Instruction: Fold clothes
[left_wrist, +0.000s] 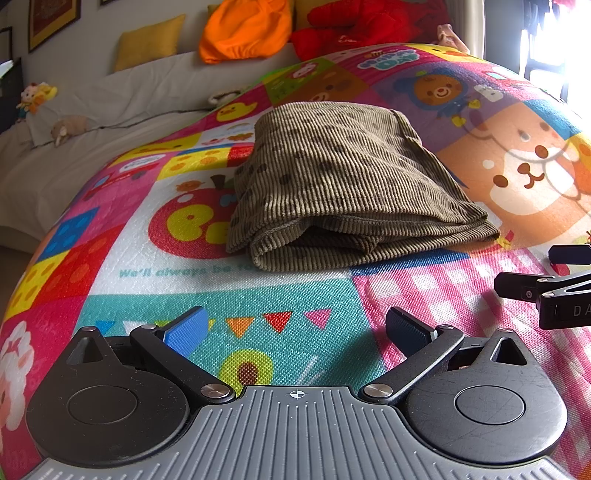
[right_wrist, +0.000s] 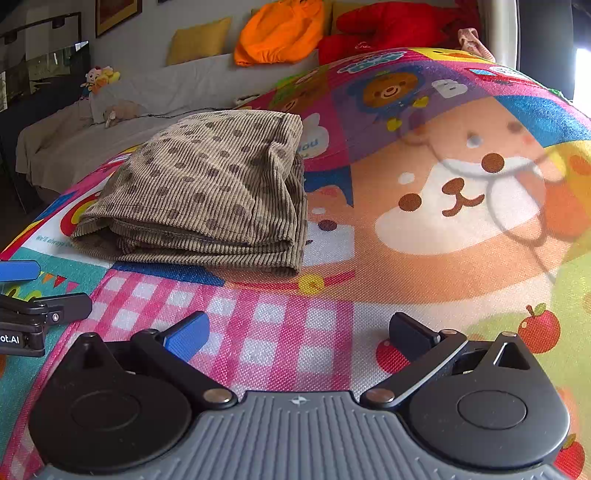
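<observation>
Left hand-held gripper (left_wrist: 297, 330) sits low over the teal patch of the play mat (left_wrist: 258, 295), fingers spread wide, nothing between them. Right hand-held gripper (right_wrist: 299, 332) matches it over the pink gingham squares, jaws just as wide apart and just as empty. Both hang back from the cloth, side by side, which reads to me as a release-and-retreat stance, or a pause before one more fold.

Ahead of them lies the task's piece: an olive-brown corduroy garment (left_wrist: 343, 177) with dark dots, stacked in several layers on the mat, near the grippers but touching neither. Its folded edges face the cameras, hem stitching showing, layers a little loose at the mouth. I'd judge the folding close to done, perhaps wanting a final tidy.

The left view catches the right gripper's black arm at its right edge, and the apple print beside the garment. The right view shows the garment's right side fold (right_wrist: 295, 192) and the big bear face (right_wrist: 454, 192) beyond it. Behind everything: a sofa (left_wrist: 110, 103) with a yellow cushion (left_wrist: 149, 42) and an orange bundle (left_wrist: 245, 29).
</observation>
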